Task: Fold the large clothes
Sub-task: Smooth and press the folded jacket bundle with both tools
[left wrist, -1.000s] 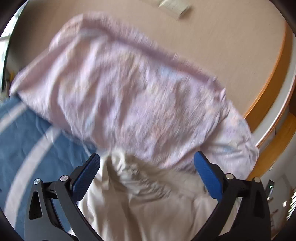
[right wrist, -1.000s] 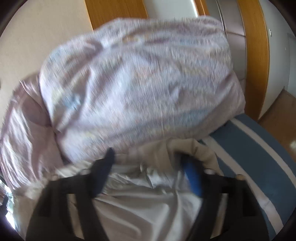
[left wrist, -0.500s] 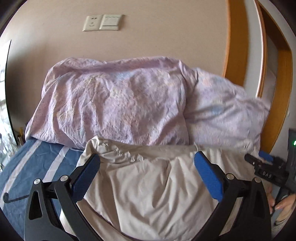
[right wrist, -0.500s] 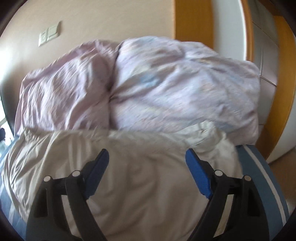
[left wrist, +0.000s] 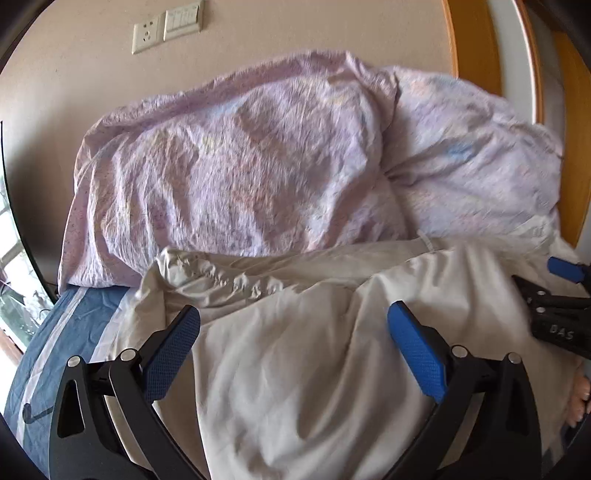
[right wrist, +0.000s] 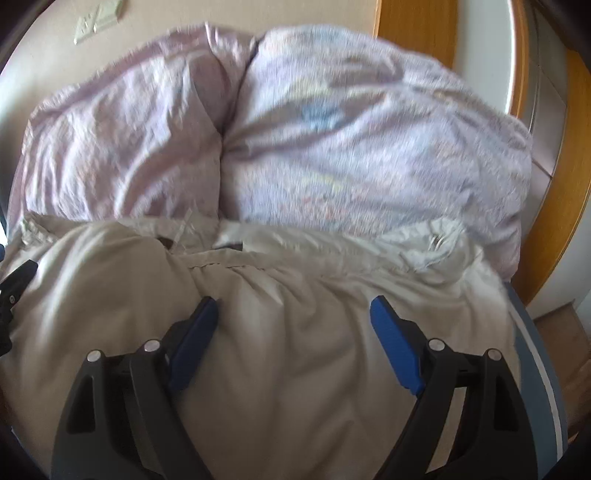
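A large cream-beige garment (left wrist: 295, 350) lies spread and wrinkled on a bed, its gathered edge against two pillows; the right wrist view shows the same garment (right wrist: 295, 332) filling the lower half. My left gripper (left wrist: 293, 343) hovers over the garment's left part, open, nothing between its blue pads. My right gripper (right wrist: 293, 339) stands open over the right part, with only loose cloth below its pads. The right gripper (left wrist: 565, 295) also shows at the right edge of the left wrist view, with a person's hand (left wrist: 581, 402) behind it.
Two lilac patterned pillows (left wrist: 240, 177) (right wrist: 369, 147) lean against a beige wall. A blue sheet with white stripes (left wrist: 62, 350) covers the bed. Wall sockets (left wrist: 168, 26) sit above the pillows. A wooden door frame (right wrist: 546, 206) stands at the right.
Both views rolled level and pulled back from the pillows. The cream garment, bunched by the pillows a second ago, now lies spread wide under both open grippers.
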Demonstrator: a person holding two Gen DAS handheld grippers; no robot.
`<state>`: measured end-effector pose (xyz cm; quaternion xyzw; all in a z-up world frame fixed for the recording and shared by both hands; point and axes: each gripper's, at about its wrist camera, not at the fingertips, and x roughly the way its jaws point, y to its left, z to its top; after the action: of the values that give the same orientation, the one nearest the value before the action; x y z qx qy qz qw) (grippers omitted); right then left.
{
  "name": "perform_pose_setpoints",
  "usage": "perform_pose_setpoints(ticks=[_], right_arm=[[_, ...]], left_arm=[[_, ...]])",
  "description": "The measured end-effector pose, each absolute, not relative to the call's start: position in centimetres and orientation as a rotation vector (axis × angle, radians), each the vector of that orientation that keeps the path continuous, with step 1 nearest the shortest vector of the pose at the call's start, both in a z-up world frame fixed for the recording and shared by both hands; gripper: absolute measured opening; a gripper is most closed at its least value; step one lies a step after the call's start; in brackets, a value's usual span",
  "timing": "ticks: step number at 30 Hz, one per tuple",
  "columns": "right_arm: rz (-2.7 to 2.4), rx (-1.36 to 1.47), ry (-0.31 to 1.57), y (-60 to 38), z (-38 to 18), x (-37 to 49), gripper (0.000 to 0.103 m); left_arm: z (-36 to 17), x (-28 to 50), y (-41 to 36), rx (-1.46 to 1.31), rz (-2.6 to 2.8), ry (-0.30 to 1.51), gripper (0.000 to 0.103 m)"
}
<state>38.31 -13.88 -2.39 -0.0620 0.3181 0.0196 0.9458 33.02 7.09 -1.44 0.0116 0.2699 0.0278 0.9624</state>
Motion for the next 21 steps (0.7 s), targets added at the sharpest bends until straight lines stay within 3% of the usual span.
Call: perform_pose_setpoints(ticks=[5, 21], right_arm=[[0.021, -0.130, 0.746, -13.4, -5.5, 41.0, 0.090], [0.003, -0.127, 0.773, -13.1, -8.4, 42.8, 0.097]], left_arm=[[-3.7, 35.6, 7.9, -0.039, 0.060, 0.636, 0.102], [-6.3, 38.2, 6.9, -0.009, 0.089, 0.701, 0.102]])
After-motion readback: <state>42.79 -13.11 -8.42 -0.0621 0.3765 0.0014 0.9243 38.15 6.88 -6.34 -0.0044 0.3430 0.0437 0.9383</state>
